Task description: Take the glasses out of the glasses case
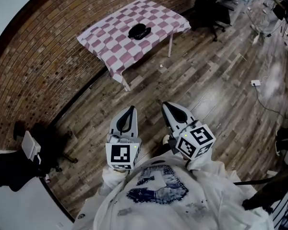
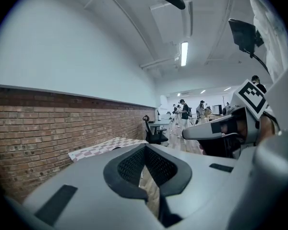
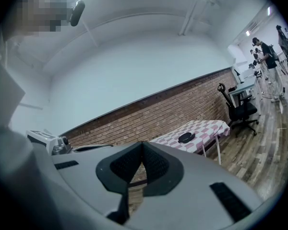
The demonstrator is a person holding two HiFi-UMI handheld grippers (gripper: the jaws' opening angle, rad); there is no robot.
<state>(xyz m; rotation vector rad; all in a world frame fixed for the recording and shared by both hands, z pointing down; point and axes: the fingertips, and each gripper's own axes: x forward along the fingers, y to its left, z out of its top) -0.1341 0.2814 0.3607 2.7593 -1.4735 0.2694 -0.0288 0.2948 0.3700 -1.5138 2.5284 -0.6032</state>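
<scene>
Clearly at the approach step, with nothing of the task done. Look for the glasses case (image 1: pixel 139 31) as a small dark oval on the pink-and-white checked tabletop (image 1: pixel 163 20), upper middle of the head view, well apart from both grippers. Too small to tell whether shut or open, and no glasses to be seen. Shows again right of centre in the right gripper view (image 3: pixel 185 138), on the same tabletop (image 3: pixel 209 127) in front of the brick wall (image 3: pixel 173 111).

Lower centre of the head view: left gripper (image 1: pixel 131 110) and right gripper (image 1: pixel 169 107) side by side over bare wooden floor (image 1: pixel 216 95), both aimed toward the tabletop. Fingers (image 2: pixel 129 169) closed together with nothing between in the left gripper view; fingers (image 3: pixel 156 169) likewise closed and empty in the right gripper view.

Calls next for closing the gap to the tabletop, then parting the fingers. After that, probably steadying the case with one gripper and working the lid with the other.

No brand, label or readable word anywhere. Only black-and-white square markers on the two cubes (image 1: pixel 122 155) (image 1: pixel 196 140), and a blue print on the white sweatshirt (image 1: pixel 156 190), not legible.
</scene>
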